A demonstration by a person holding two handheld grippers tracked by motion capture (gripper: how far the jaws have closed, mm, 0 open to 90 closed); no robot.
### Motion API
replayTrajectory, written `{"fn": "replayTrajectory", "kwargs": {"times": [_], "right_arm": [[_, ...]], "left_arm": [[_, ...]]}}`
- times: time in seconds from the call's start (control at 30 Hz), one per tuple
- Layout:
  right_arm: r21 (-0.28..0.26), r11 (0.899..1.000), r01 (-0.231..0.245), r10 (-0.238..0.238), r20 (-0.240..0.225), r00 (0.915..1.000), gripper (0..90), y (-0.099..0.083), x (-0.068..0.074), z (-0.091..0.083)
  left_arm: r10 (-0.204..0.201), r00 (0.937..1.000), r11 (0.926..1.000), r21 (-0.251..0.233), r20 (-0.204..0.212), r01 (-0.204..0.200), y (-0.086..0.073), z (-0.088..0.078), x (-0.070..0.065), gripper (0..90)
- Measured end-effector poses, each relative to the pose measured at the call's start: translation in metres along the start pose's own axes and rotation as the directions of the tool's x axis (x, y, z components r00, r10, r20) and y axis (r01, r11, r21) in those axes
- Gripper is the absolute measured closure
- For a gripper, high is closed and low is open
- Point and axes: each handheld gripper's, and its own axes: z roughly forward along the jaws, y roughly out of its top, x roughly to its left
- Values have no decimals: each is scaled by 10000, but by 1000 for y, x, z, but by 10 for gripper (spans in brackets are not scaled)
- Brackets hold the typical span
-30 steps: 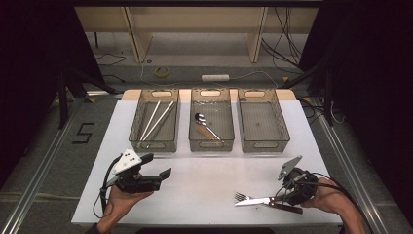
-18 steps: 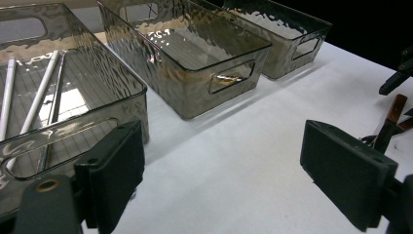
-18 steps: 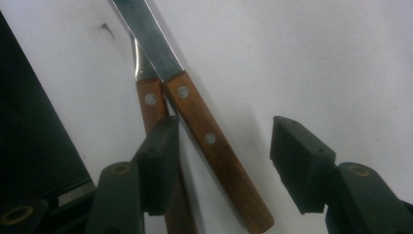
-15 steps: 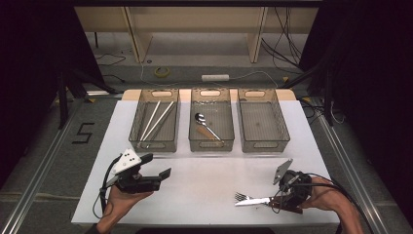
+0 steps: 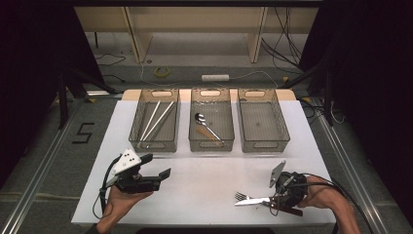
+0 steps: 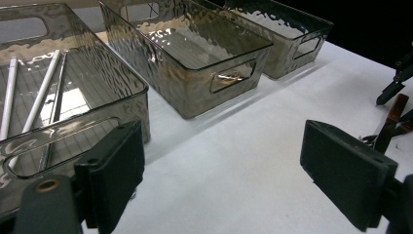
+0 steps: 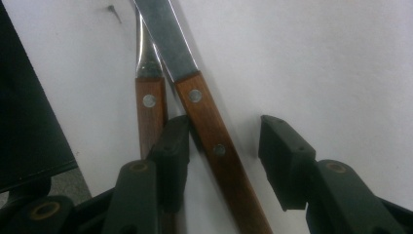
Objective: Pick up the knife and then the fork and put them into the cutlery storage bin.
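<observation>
A knife [image 5: 253, 201] and a fork [image 5: 240, 196], both with wooden handles, lie side by side near the table's front right. My right gripper [image 5: 275, 199] is down over their handles. In the right gripper view its jaws have just been closing. The knife handle [image 7: 210, 131] lies between them against the left pad [image 7: 171, 146], the right pad [image 7: 280, 156] stands clear of it, and the fork handle [image 7: 150, 114] is outside the left pad. My right gripper [image 7: 224, 129] is open. My left gripper [image 5: 156, 165] hovers open and empty at the front left [image 6: 234, 165].
Three clear bins stand in a row at the back. The left bin [image 5: 156, 146] holds white sticks [image 5: 157, 119]. A spoon [image 5: 207, 124] lies in the middle bin [image 5: 211, 145]. The right bin [image 5: 265, 146] has nothing in it. The white table [image 5: 204, 175] ends close in front.
My right gripper has shifted slightly left and down onto the cutlery handles. The left gripper has not moved.
</observation>
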Motion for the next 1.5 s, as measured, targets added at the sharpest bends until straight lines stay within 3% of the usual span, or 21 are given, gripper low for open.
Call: {"fn": "replayTrajectory", "kwargs": {"times": [0.27,0.63,0.97,1.5], "right_arm": [[189,9998,58,-55,-145,9999,655,5,2,-1],[353,9966,748,-751,77,9971,696,9,5,-1],[128,9884,1513,-1515,179,9883,735,9,8,-1],[-279,9790,2019,-2024,-157,9792,771,7,9,-1]], "left_arm": [[21,10000,10000,1,-6,-21,0,0,0,159],[40,10000,10000,31,1,-40,0,0,-1,159],[56,10000,10000,49,-11,-56,0,0,-1,159],[82,10000,9999,64,1,-82,-1,0,-2,159]]}}
